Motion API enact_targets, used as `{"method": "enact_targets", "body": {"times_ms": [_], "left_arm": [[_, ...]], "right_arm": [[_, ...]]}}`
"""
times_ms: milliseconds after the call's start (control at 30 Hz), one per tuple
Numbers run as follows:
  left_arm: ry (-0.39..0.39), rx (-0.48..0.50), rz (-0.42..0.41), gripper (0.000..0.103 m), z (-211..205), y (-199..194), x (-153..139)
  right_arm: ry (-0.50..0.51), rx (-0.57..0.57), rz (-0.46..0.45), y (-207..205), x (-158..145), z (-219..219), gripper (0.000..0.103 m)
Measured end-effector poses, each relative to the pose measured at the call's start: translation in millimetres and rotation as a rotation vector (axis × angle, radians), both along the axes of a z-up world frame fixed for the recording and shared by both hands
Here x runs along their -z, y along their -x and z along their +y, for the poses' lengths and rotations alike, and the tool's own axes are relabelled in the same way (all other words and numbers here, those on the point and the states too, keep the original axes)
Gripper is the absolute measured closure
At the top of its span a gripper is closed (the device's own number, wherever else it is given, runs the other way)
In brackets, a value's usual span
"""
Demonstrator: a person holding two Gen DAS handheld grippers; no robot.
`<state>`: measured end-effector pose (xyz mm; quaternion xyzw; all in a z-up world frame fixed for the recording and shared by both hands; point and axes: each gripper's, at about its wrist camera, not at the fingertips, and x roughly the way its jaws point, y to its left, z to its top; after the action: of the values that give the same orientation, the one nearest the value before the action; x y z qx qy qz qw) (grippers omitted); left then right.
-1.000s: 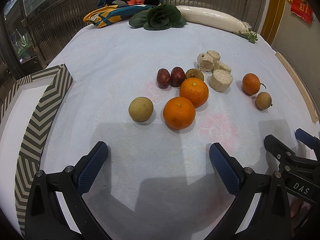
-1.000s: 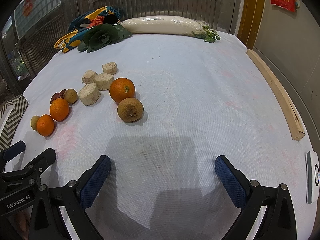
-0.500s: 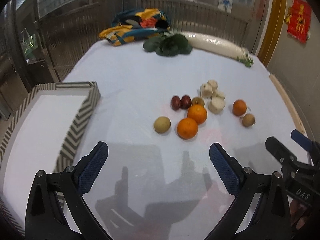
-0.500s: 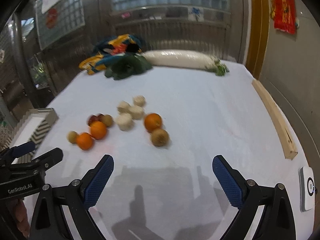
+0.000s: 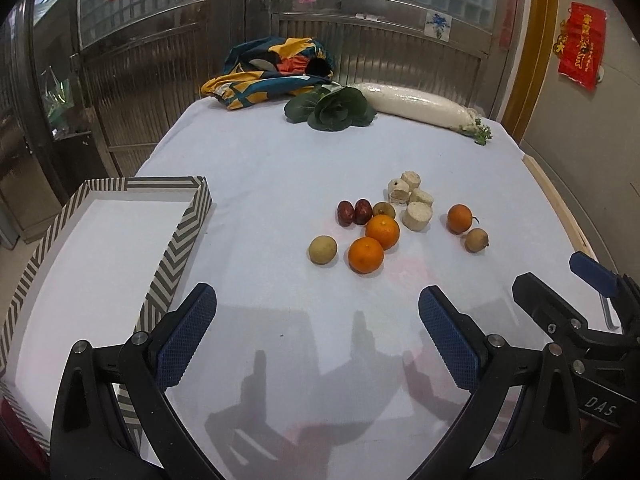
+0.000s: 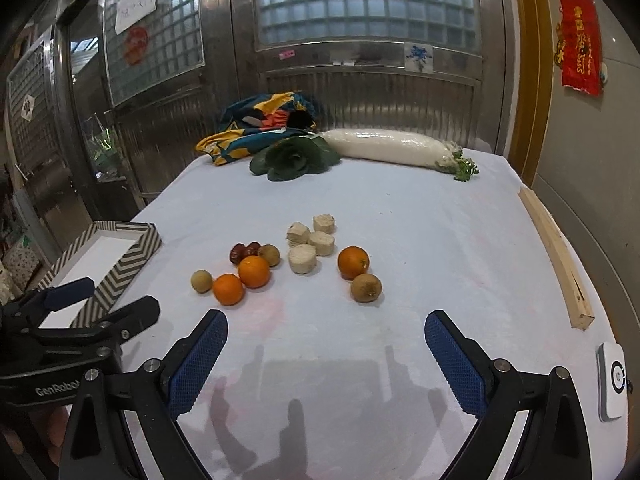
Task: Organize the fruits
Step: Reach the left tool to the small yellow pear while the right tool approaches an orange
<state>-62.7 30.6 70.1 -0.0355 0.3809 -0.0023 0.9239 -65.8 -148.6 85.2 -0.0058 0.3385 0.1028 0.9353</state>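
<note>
Fruit lies in a loose cluster mid-table: two oranges [image 5: 365, 255] [image 5: 382, 231], a third orange [image 5: 459, 219] off to the right, a yellowish round fruit [image 5: 322, 250], a brownish one [image 5: 476, 240], two red dates [image 5: 353, 212] and several pale cut chunks [image 5: 417, 215]. A zigzag-patterned box [image 5: 176, 243] with a white inside stands at the left. My left gripper [image 5: 316, 332] is open and empty, well short of the fruit. My right gripper [image 6: 326, 354] is open and empty too, with the brownish fruit [image 6: 366, 287] and an orange [image 6: 353, 262] ahead of it.
At the table's far end lie a colourful cloth [image 5: 276, 72], a leafy green [image 5: 336, 109] and a long white radish [image 5: 420, 104]. A wooden strip [image 6: 554, 256] runs along the right edge. A small white device [image 6: 611, 380] sits near the front right corner.
Both grippers have pulled back and risen away from the fruit, which now looks smaller and farther. The patterned box has come fully into view. Both stay open.
</note>
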Motion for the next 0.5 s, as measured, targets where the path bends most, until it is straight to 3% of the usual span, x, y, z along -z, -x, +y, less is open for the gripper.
{"method": "enact_targets", "body": {"times_ms": [500], "left_arm": [[0.015,0.048,0.044,0.001,3.9,-6.7,13.2]], "right_arm": [[0.002,-0.016,-0.003,-0.4,5.7,-5.5,0.008]]}}
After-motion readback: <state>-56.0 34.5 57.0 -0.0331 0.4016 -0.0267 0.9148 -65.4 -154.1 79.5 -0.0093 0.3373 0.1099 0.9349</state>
